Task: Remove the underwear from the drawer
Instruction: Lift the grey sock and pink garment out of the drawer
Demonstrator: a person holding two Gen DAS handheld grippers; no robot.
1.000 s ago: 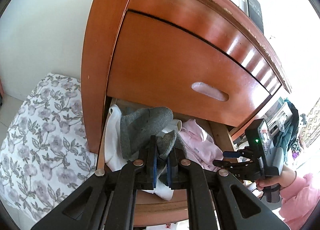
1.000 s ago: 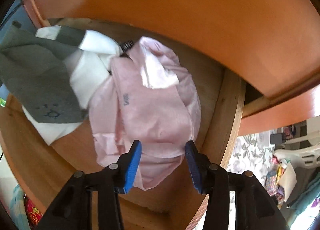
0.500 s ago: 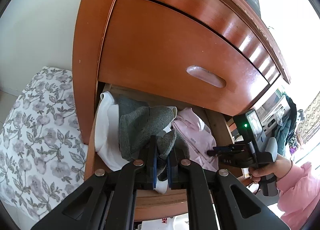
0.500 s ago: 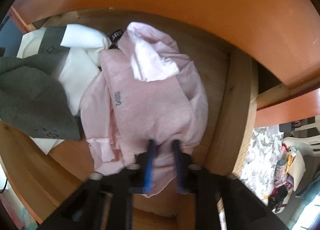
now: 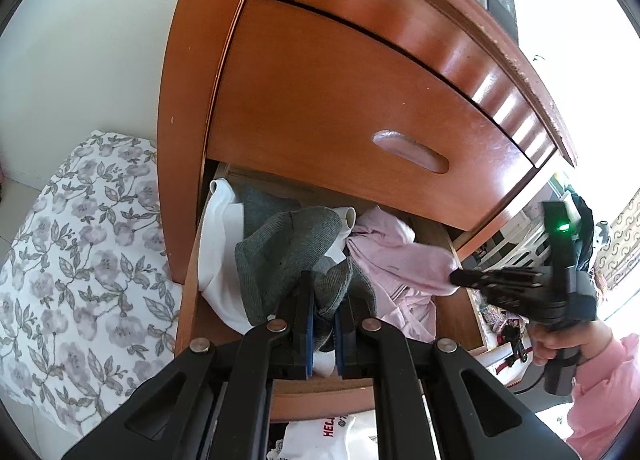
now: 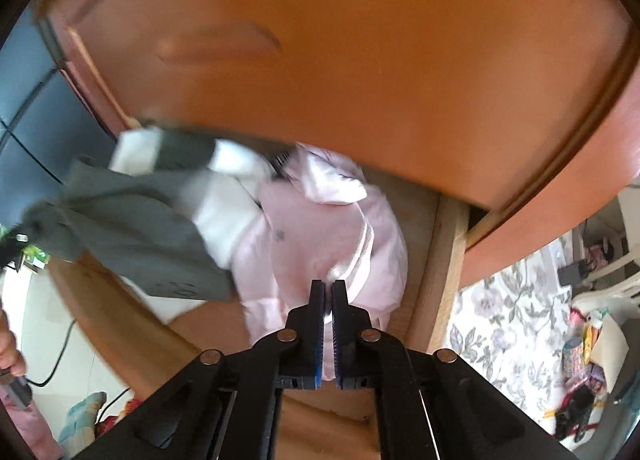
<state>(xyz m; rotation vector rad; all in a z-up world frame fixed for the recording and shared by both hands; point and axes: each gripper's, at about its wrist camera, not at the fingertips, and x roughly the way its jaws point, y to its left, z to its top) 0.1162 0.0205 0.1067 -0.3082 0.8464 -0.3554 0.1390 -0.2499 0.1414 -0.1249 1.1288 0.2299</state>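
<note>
- Reddish-brown wood fills both views: a dresser stands against a pale wall, with its lower drawer pulled out under a closed drawer front that has a recessed oval handle.
- At the bottom of the left wrist view, the left gripper is clenched on a fold of grey underwear, the knit fabric bunched between its blue pads.
- From that pinch the grey underwear rises as a hump over a white garment lying along the drawer's left side.
- In its own view, the right gripper is pressed closed on pink underwear, a sliver of pink cloth showing between the fingers.
- From the left view, that right gripper grips the pink underwear by its right edge, the cloth pulled taut toward it; a hand in a pink sleeve holds the tool.
- Both pieces are still over the open drawer, grey on the left and pink on the right, touching in the middle.
- Beyond the dresser, a floral-print bedcover lies to the left.
- White fabric with red lettering lies below the drawer front; the wording is cut off.
</note>
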